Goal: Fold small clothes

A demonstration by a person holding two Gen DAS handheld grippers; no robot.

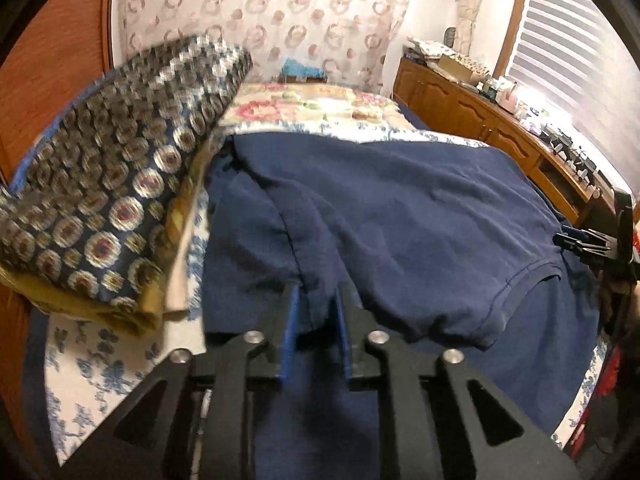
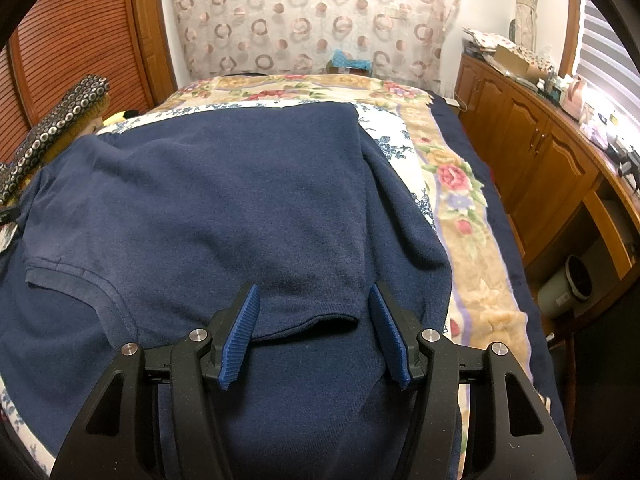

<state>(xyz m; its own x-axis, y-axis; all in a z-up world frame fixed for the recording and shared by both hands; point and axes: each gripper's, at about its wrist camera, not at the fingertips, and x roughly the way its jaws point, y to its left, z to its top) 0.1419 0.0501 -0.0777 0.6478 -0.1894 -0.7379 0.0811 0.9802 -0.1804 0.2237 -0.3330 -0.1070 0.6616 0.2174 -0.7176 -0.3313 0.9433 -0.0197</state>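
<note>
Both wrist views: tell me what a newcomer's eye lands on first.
A navy polo shirt lies spread across the floral bedspread, filling the middle of both views. To its left lies a folded dark cloth with ring patterns. The right gripper, jaws apart, hovers over the shirt's near sleeve hem.

Both wrist cameras look steeply down along their tongs, close over the shared navy shirt (image 1: 400, 208).

Patterned cushion (image 1: 108, 208) crowding shirt's (image 1: 400, 216) left

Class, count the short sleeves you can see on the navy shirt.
2. One sleeve lies folded over the navy shirt at its left; the other sleeve lies between the right claw's fingers. Neither looks hidden.
</note>
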